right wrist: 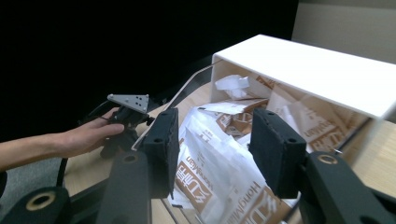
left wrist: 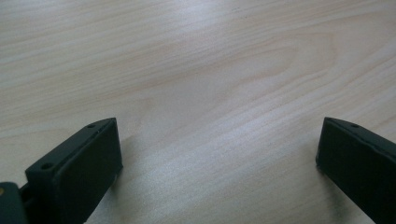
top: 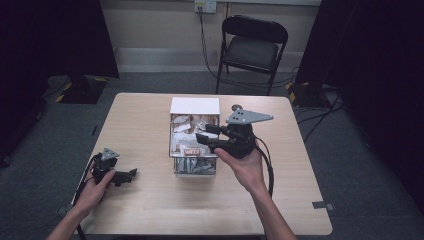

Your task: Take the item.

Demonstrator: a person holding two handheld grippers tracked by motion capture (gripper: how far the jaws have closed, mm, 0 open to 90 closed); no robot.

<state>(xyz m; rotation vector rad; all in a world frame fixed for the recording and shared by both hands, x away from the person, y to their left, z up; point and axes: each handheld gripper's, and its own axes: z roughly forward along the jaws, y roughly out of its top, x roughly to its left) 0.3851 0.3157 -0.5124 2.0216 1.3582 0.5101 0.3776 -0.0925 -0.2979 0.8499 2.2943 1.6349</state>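
Note:
A clear box point(top: 195, 169) with a white lid part point(top: 195, 105) stands mid-table, stuffed with several white and brown snack packets point(top: 191, 143). My right gripper point(top: 201, 136) hovers over the box from its right side, jaws open. In the right gripper view its jaws point(right wrist: 215, 140) straddle the top of a white packet point(right wrist: 219, 163) without closing on it. My left gripper point(top: 131, 175) rests low on the table at the front left, open. The left gripper view has its jaws point(left wrist: 219, 149) wide apart over bare wood.
The light wood table point(top: 145, 120) has free room left and right of the box. A black folding chair point(top: 253, 47) stands behind the table, with cables on the grey floor. Dark curtains hang on both sides.

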